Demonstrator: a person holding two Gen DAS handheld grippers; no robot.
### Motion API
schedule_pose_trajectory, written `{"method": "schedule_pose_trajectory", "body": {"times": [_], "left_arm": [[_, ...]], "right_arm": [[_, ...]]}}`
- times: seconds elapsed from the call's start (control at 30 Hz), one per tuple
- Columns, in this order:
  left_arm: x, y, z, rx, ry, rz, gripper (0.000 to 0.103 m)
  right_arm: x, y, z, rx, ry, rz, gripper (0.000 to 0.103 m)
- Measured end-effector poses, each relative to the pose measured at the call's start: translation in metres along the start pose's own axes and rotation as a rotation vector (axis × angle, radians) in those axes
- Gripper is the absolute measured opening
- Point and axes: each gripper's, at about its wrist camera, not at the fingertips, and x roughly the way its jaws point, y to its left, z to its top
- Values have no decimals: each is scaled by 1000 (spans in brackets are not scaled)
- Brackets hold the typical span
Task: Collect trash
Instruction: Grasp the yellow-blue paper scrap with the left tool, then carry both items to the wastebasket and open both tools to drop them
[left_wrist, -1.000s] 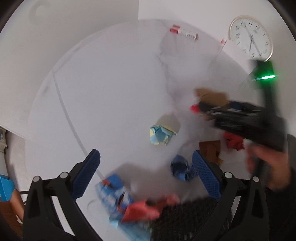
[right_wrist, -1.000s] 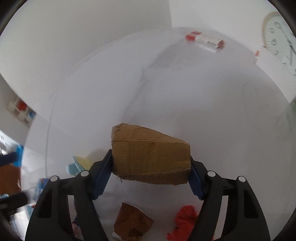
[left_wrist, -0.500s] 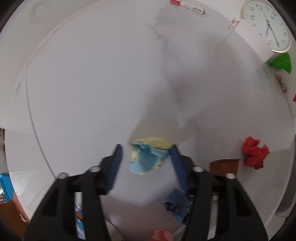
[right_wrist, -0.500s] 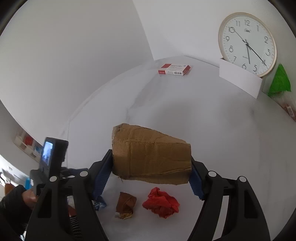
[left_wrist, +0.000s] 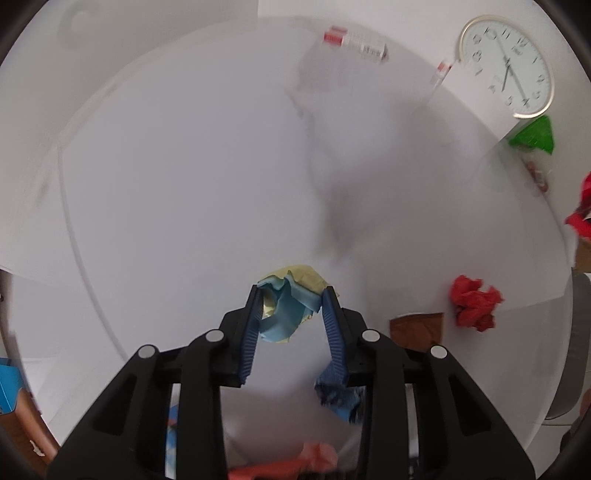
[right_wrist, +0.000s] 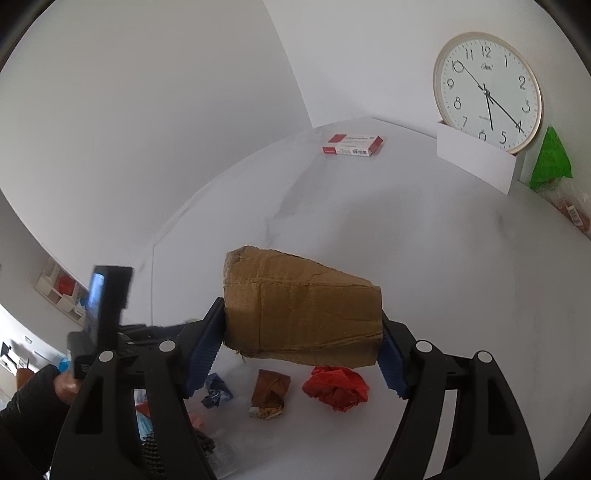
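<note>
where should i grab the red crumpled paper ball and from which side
Come from above and pinch the red paper ball across its middle. It lies loose on the white table as an irregular wad with no handle or edge; the brown wad sits beside it, so keep the fingers clear of that side.

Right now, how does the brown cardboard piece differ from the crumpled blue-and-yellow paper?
The cardboard is one plain brown; the paper mixes light blue and pale yellow. The cardboard is a stiff folded slab with creases; the paper is a loose crumpled wad. The cardboard fills widely spread right tongs; the paper sits between much narrower left tongs, which have just been closing on it. Both are trash gripped in tongs over the white table.
</note>
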Motion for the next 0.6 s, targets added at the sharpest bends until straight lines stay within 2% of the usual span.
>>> {"method": "schedule_pose_trajectory", "body": {"times": [0.13,0.27,0.4,0.5,0.6], "left_arm": [[-75,18,-36,-57,-104,-21,33],[-147,59,-87,-130,-167,34,34],[-200,114,-160,-235,-171,114,34],[-223,143,-215,-275,-143,221,35],[-233,176,-274,-320,-91,257,35]], "right_arm": [[-23,26,-6,-72,-19,-1,74],[-51,69,-28,-151,-34,58,74],[-78,133,-60,-231,-12,170,74],[-88,195,-99,-294,60,306,74],[-93,244,-133,-353,127,396,74]]}}
